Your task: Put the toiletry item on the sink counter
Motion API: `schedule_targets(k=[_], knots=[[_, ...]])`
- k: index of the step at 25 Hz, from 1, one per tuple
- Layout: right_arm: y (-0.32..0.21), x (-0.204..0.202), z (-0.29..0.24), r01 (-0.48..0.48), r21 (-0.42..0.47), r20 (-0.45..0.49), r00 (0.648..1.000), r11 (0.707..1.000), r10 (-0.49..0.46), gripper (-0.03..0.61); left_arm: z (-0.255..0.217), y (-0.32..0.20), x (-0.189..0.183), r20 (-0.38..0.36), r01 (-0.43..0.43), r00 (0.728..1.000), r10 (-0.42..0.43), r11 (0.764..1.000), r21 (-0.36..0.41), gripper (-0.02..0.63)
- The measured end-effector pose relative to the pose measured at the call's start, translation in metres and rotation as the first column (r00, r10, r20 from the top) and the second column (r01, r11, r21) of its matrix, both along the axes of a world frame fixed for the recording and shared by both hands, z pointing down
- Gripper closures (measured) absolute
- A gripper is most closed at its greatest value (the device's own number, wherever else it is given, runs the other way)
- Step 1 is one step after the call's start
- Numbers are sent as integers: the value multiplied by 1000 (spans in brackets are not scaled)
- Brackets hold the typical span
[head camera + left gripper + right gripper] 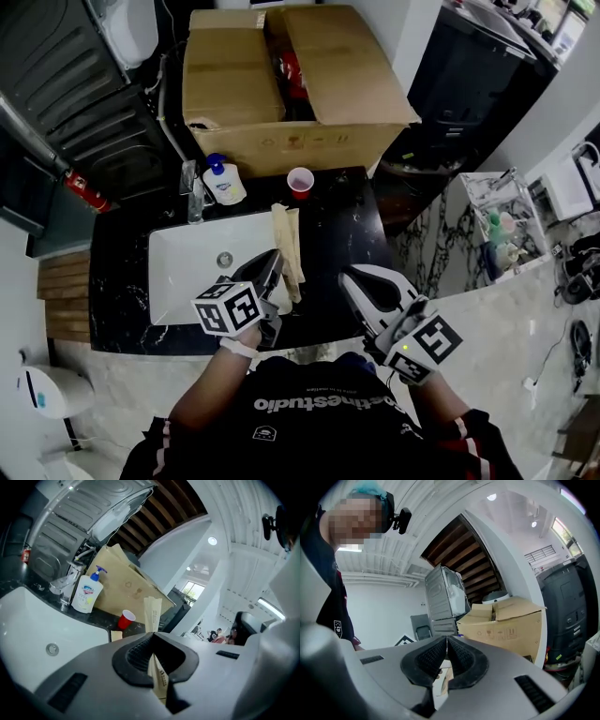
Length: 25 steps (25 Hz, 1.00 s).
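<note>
The toiletry item is a long, flat beige paper packet [287,239]. It lies lengthwise over the black marble sink counter [347,225], just right of the white basin [187,262]. My left gripper [272,274] is shut on the packet's near end. In the left gripper view the packet [153,613] sticks out past the closed jaws of the left gripper [153,638], pointing toward the cardboard box. To the right, over the counter's front edge, my right gripper [351,277] is shut with nothing held. In its own view the right gripper [446,640] has its pads pressed together.
A pump soap bottle [223,181] and a faucet [195,192] stand behind the basin. A small red cup [300,181] sits at the back of the counter. Behind it is a large open cardboard box [291,84]. A clear rack [502,220] stands to the right.
</note>
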State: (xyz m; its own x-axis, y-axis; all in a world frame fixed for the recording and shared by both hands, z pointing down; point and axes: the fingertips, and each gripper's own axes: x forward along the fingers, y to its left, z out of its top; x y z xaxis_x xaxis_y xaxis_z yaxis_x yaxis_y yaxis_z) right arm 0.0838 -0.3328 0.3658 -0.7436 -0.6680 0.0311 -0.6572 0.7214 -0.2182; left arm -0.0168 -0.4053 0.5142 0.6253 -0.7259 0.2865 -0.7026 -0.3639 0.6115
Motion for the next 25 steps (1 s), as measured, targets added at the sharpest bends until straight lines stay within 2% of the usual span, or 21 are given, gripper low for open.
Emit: schedule_targets(k=[3,6,10,13,16,22,25], knots=[[-10,16,12,-11,-18,-32,999,1000,11,537,23,-20,21,-6,29,1000,-30,996,-81,597],[-19,28,17,-16,-31,-20,1000,999,16,538,40,-37,49,8,28,1000,-27,990,-137,597],[-33,42,24,-19,-50,8,1000,999,19,537,73,-62,79,102,0,995,23,976,-219,597],[-40,48,26,-19,-63,33,999,998,21,537,97,-74,87,196,10,980,43,964,-265,597],[-47,52,28,-16,-61,43,999,998,19,537,113,-83,90,251,34,967,42,956,-291,597],[-53,60,30,-17,-65,55,998,998,21,537,139,-92,92,302,66,952,45,935,-348,597],[-54,63,32,-25,-68,55,998,997,29,538,145,-93,93,297,61,953,54,930,-363,597]])
